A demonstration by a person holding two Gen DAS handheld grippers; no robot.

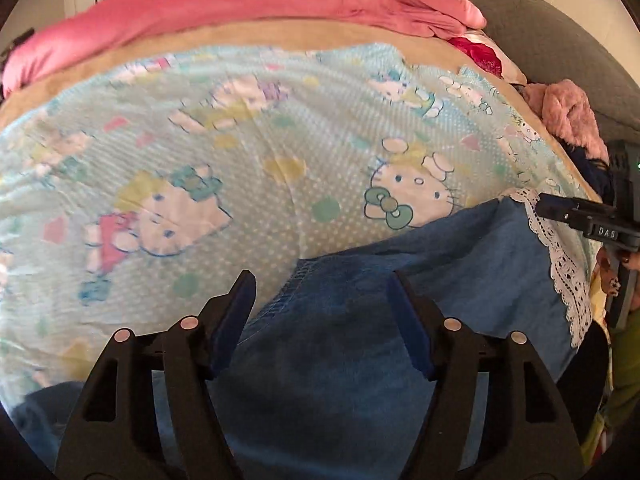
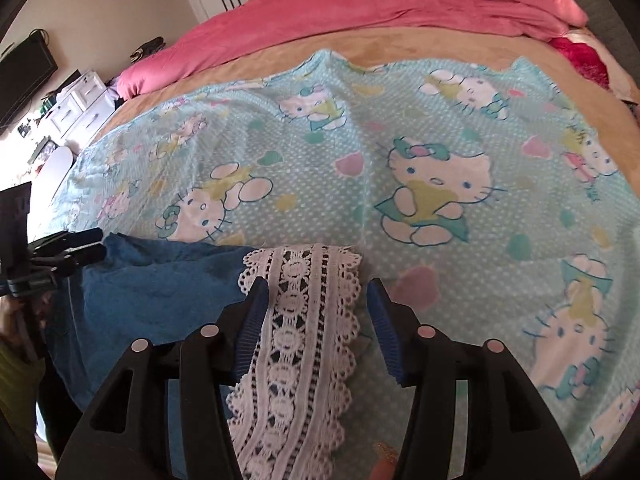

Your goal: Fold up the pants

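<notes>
Blue pants [image 1: 400, 264] with a white lace hem [image 1: 560, 264] lie at the near edge of a bed covered by a light-blue cartoon-cat blanket [image 1: 240, 140]. My left gripper [image 1: 322, 284] is open, its jaws wide apart over the waist end of the pants. My right gripper [image 2: 316, 292] is open, its fingers either side of the lace hem [image 2: 304, 320]. The blue cloth [image 2: 152, 292] spreads to the left of the lace. Each gripper shows at the edge of the other's view: the right one [image 1: 560, 210] and the left one [image 2: 86, 248].
A pink duvet [image 2: 360, 12] is bunched along the far side of the bed over a tan sheet [image 2: 280, 60]. A fuzzy pink item [image 1: 568, 116] lies at the right edge. White drawers [image 2: 80, 108] and a dark screen [image 2: 24, 76] stand at the left.
</notes>
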